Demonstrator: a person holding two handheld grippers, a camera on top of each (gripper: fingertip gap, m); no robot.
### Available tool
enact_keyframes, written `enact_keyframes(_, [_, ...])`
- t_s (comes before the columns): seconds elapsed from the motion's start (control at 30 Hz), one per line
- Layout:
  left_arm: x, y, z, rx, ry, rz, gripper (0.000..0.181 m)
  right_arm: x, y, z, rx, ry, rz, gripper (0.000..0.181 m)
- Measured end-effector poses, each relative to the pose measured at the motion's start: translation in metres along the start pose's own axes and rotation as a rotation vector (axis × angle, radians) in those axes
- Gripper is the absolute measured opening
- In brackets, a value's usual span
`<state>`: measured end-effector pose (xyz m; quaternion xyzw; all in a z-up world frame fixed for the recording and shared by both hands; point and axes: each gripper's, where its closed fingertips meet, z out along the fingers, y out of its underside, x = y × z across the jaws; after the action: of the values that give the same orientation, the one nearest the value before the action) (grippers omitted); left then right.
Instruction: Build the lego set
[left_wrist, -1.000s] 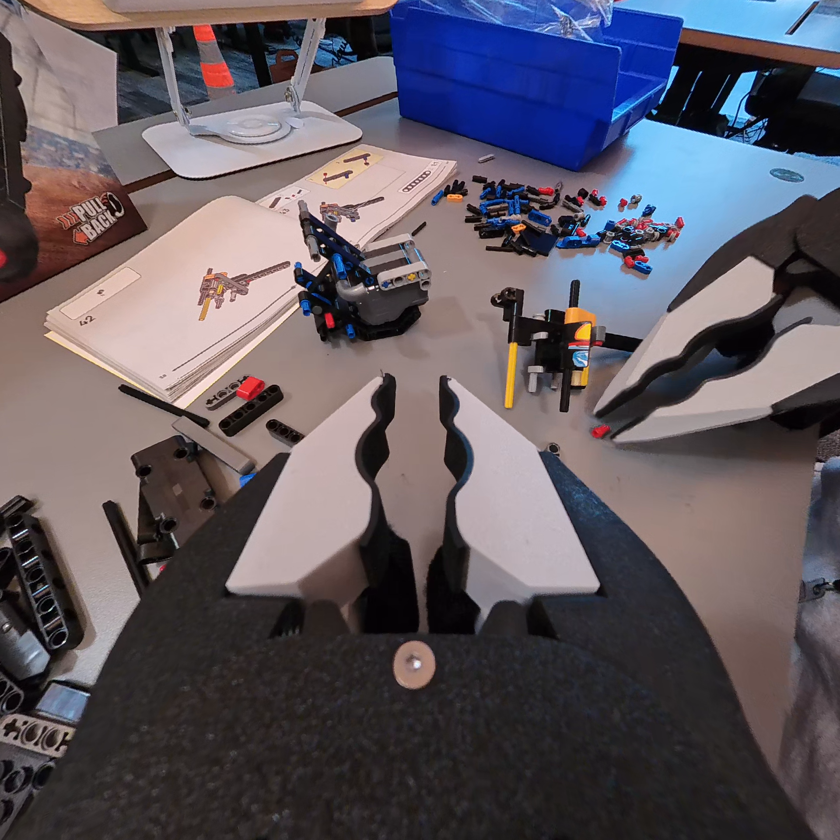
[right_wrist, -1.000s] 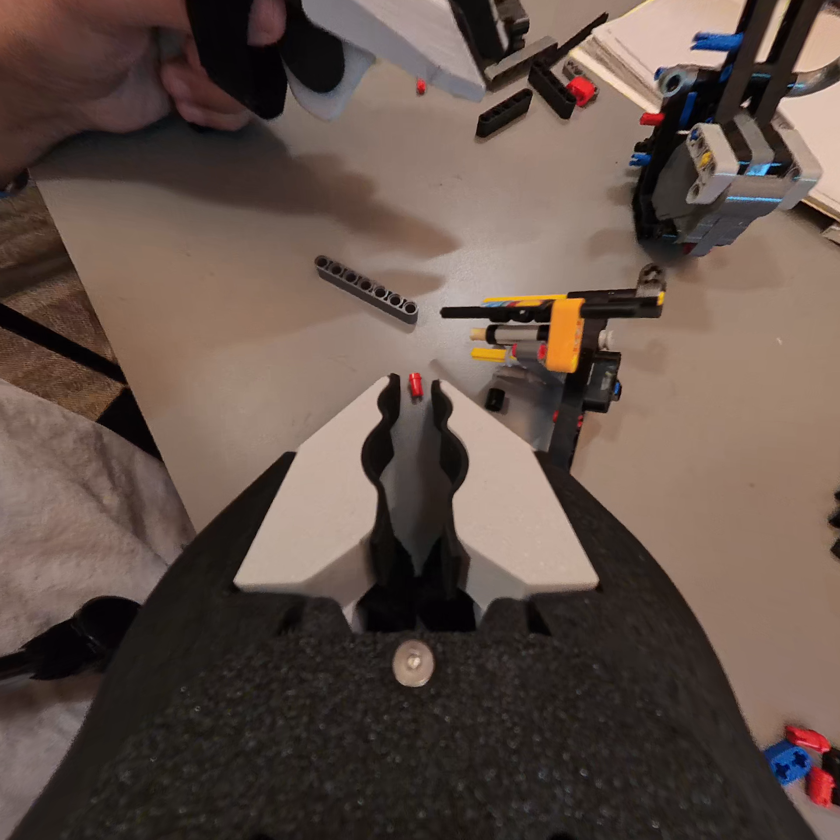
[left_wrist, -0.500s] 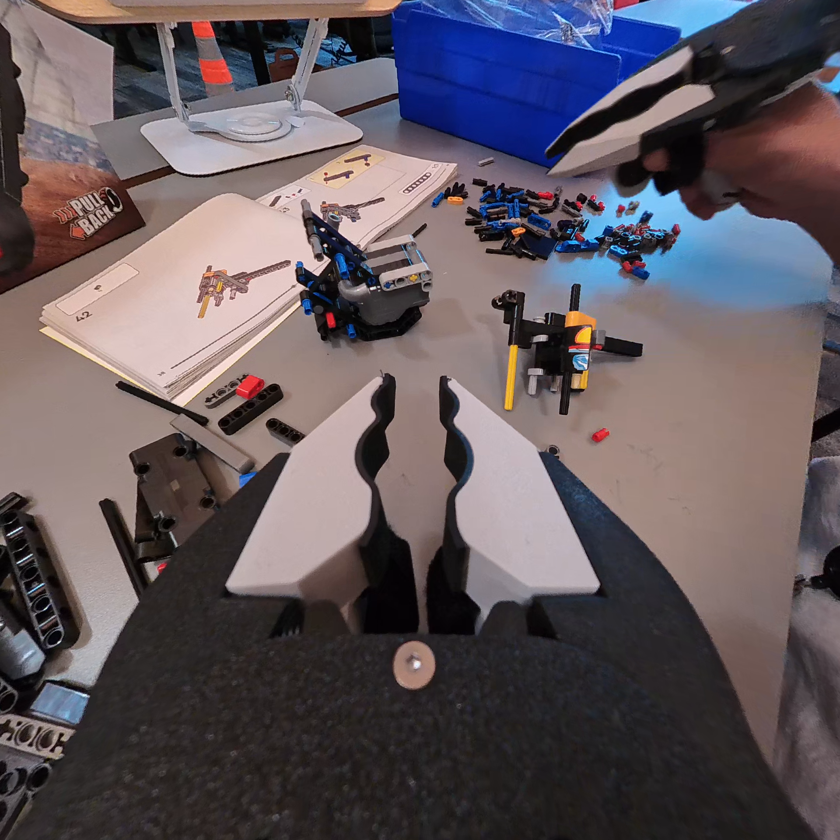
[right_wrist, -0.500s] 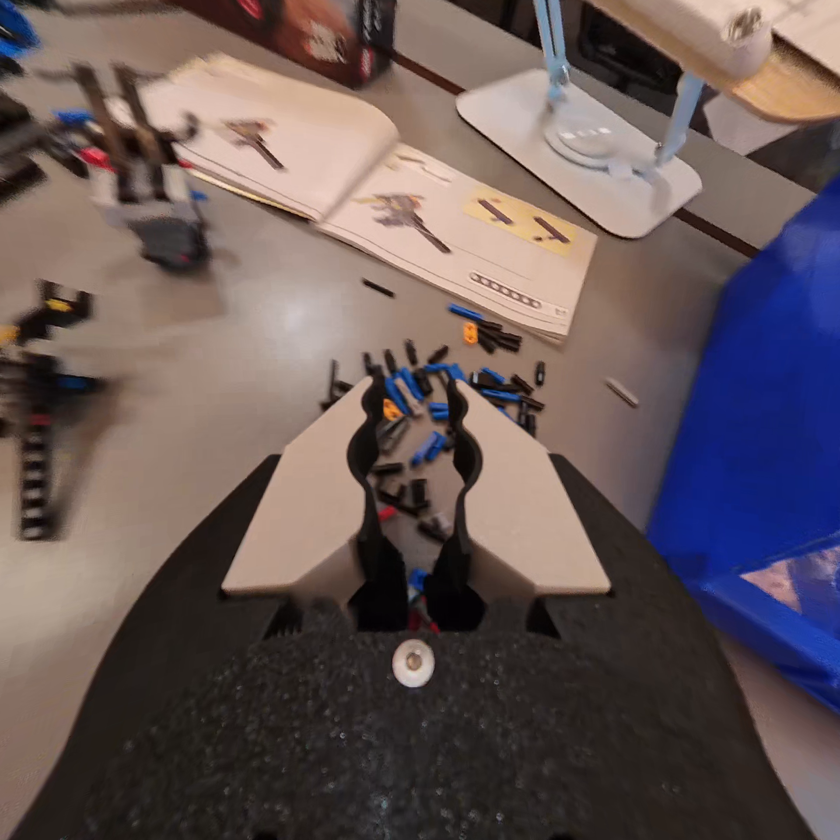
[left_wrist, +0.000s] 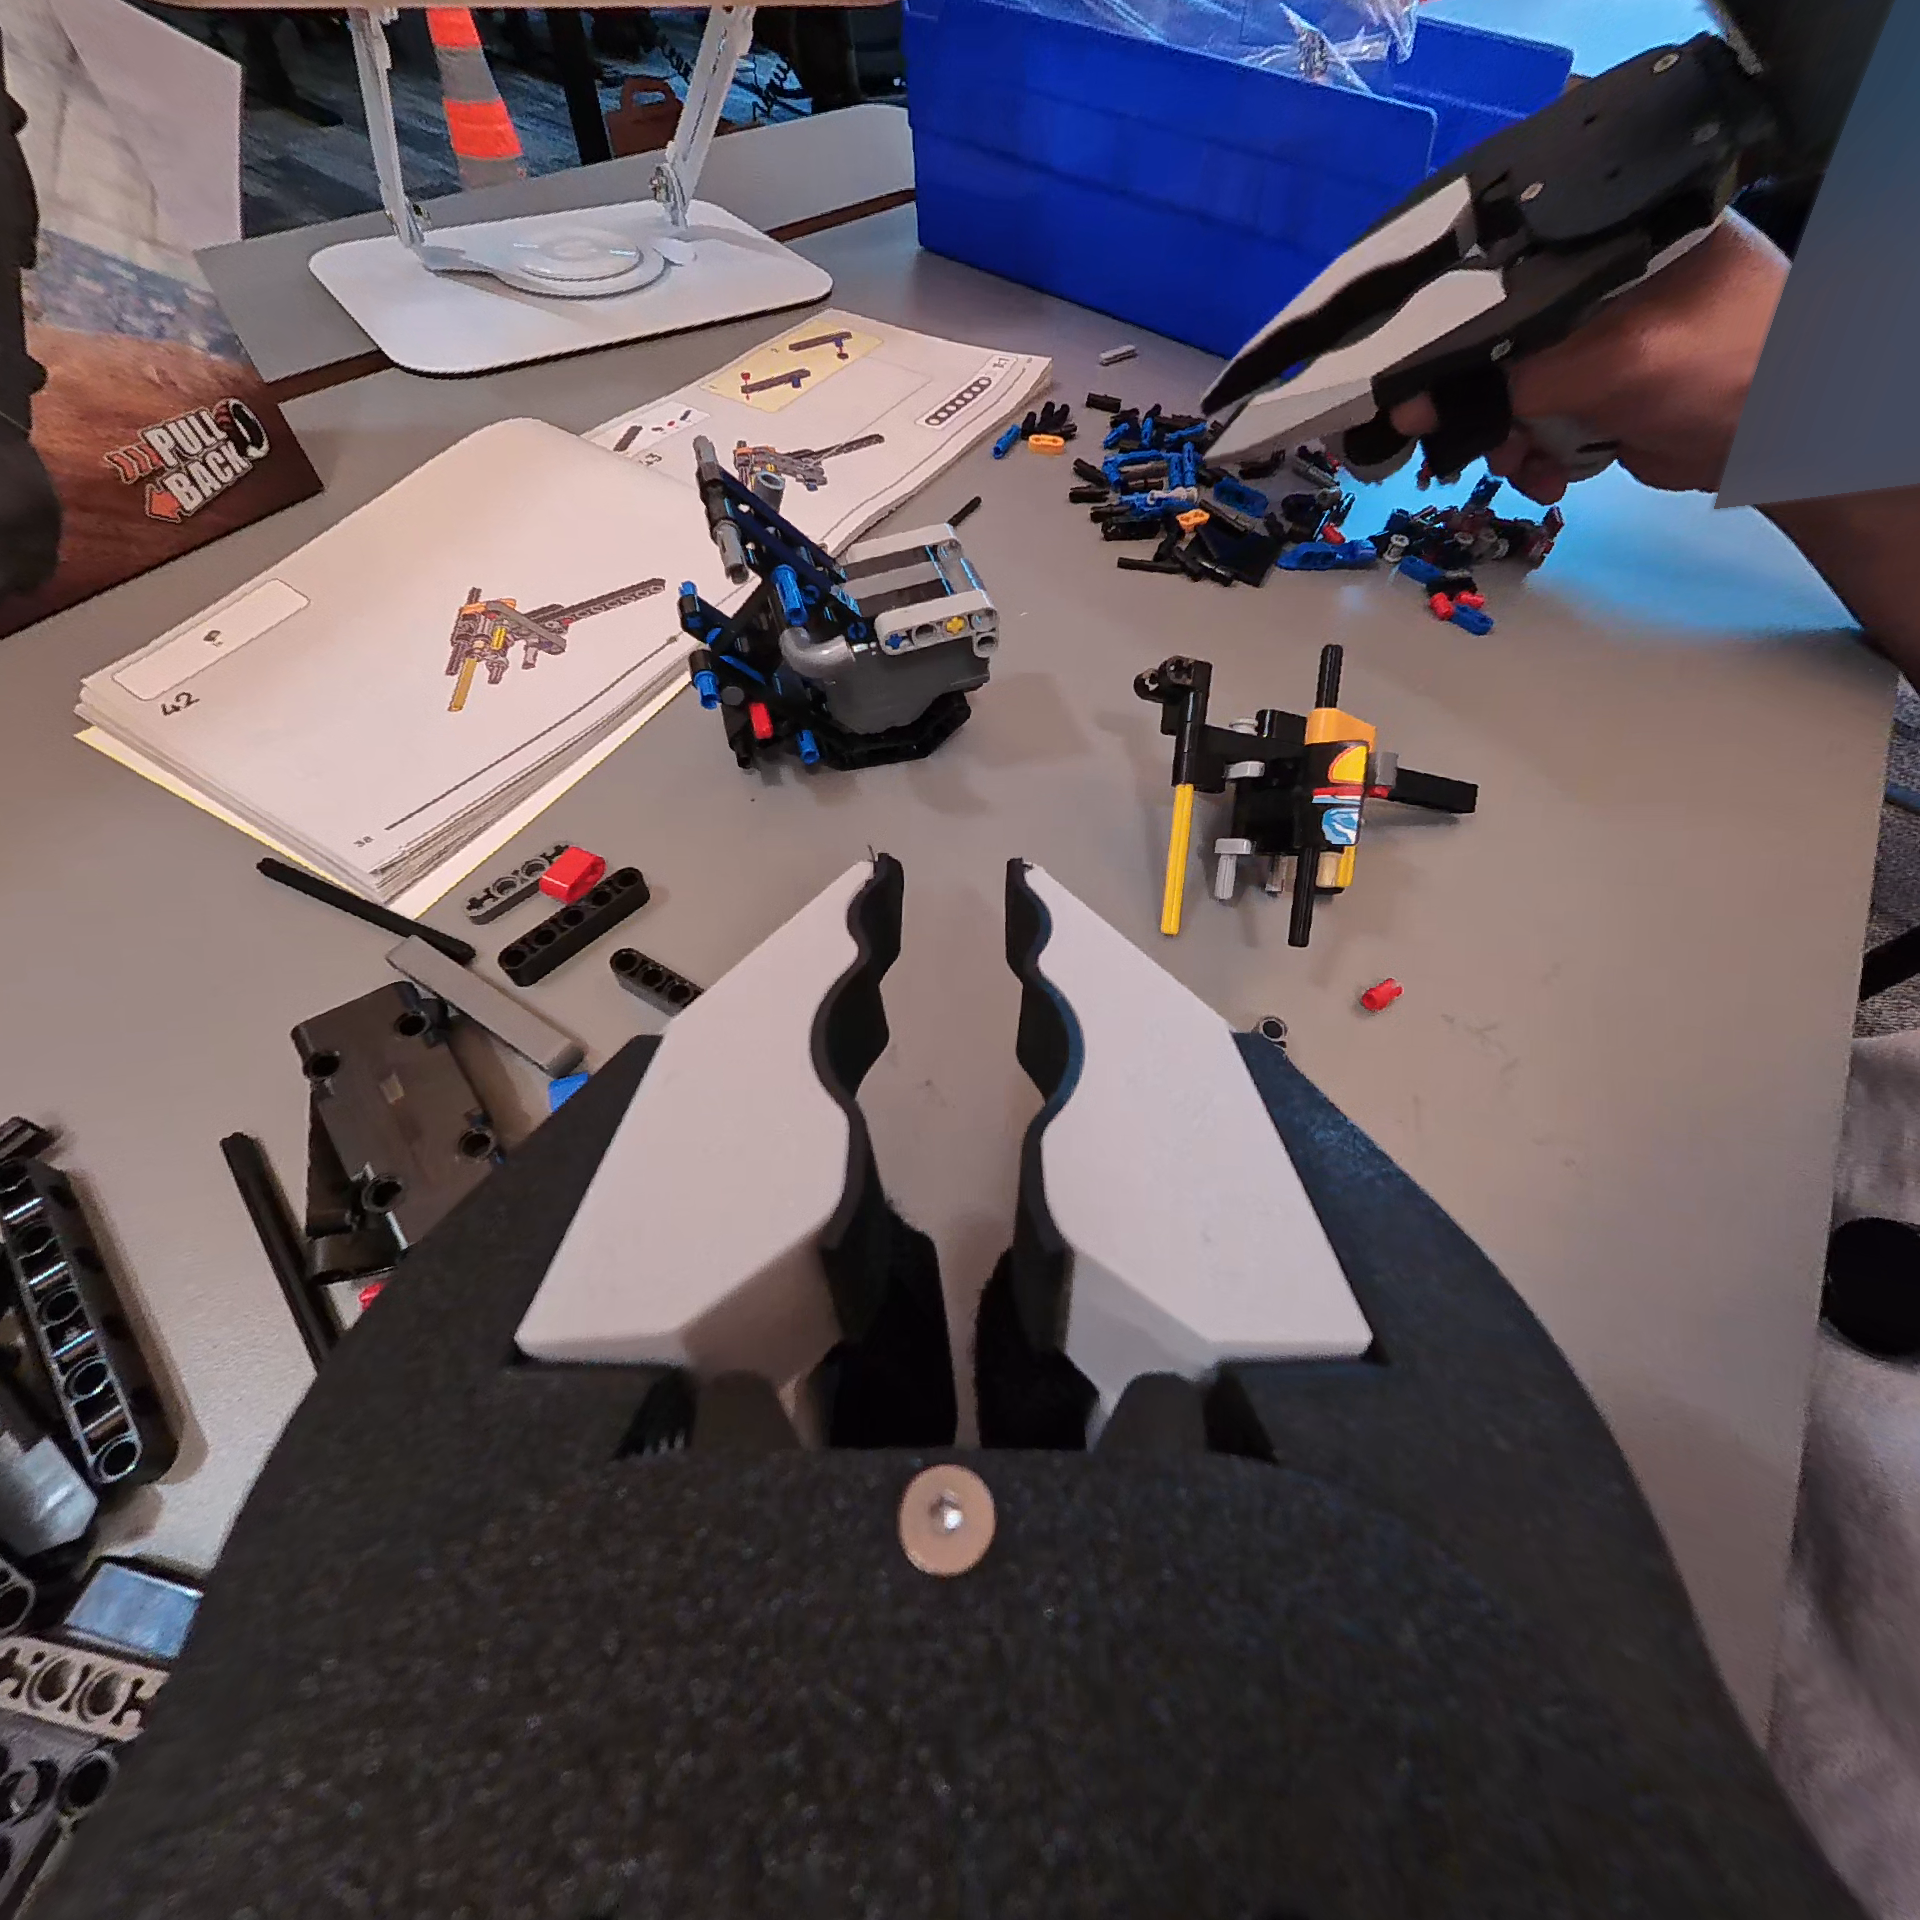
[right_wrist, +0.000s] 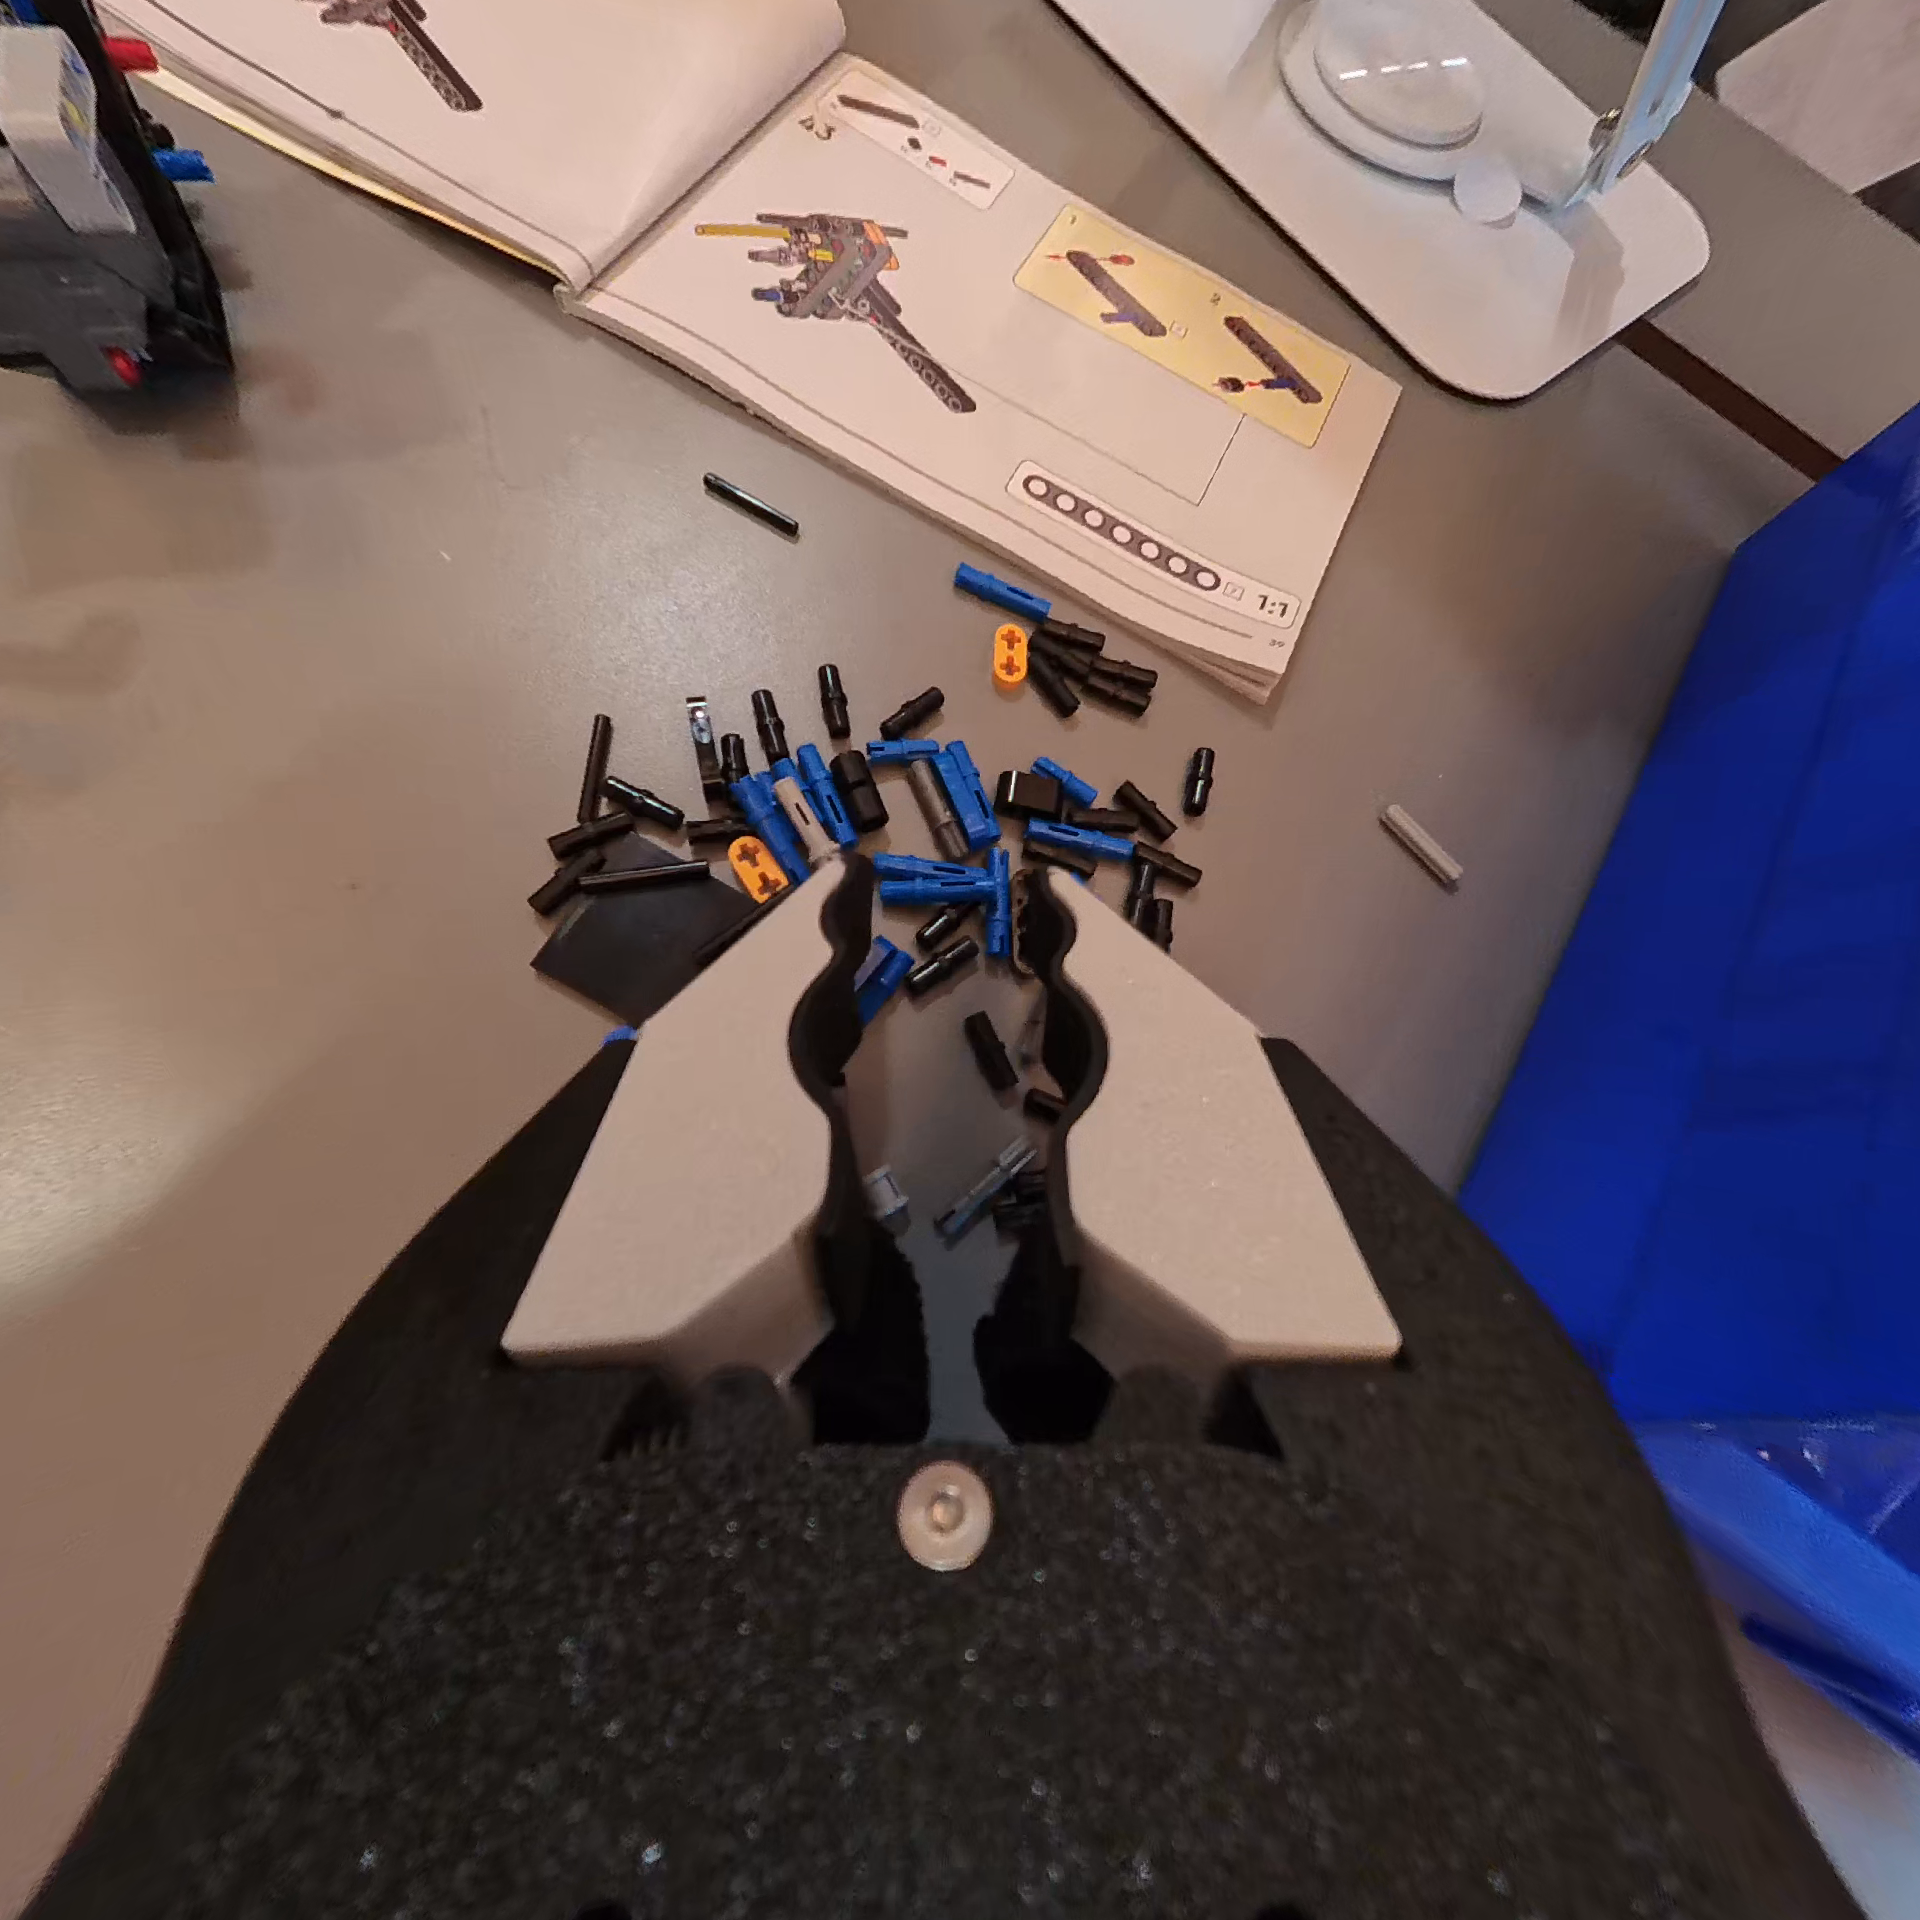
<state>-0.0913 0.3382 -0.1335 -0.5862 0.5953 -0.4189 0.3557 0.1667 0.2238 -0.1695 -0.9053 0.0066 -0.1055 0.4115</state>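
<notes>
My left gripper (left_wrist: 945, 868) is open and empty, low over the grey table (left_wrist: 1039, 1039), short of the two builds. A grey, black and blue lego build (left_wrist: 842, 644) stands beside the open instruction booklet (left_wrist: 416, 644). A smaller black, yellow and orange build (left_wrist: 1288, 790) lies to its right, with a tiny red pin (left_wrist: 1380, 994) near it. My right gripper (right_wrist: 940, 883) is open and empty, tips just over the pile of small blue and black pins (right_wrist: 894, 821). It also shows in the left wrist view (left_wrist: 1216, 426), held by a hand over that pile (left_wrist: 1247, 499).
A blue bin (left_wrist: 1174, 177) stands behind the pin pile, close to my right gripper (right_wrist: 1766, 935). A white lamp base (left_wrist: 561, 270) sits at the back. Black beams and panels (left_wrist: 395, 1091) lie to my left gripper's left. A box (left_wrist: 135, 447) stands far left. Some 30 cm of space lies between my two pairs of fingers. The tiny red pin (left_wrist: 1380, 994) is closer to my left gripper, around 11 cm from its tips; the right tips are 25 cm off.
My right gripper left the red pin near the small build, swung across to the pin pile by the blue bin, then lowered onto it. My left gripper has not moved.
</notes>
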Motion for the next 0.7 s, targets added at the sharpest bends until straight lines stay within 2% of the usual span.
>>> enact_keyframes(0.4, [-0.001, 0.000, 0.000, 0.001, 0.002, -0.007, 0.018, -0.005, 0.008, 0.010, -0.046, -0.025, -0.039, 0.028])
enact_keyframes(0.5, [-0.001, 0.000, 0.000, 0.002, 0.003, -0.008, 0.018, -0.006, 0.007, 0.011, -0.045, -0.037, -0.033, 0.023])
enact_keyframes(0.7, [-0.001, 0.000, 0.000, 0.003, 0.003, -0.008, 0.018, -0.003, 0.006, 0.007, -0.032, -0.009, -0.045, 0.023])
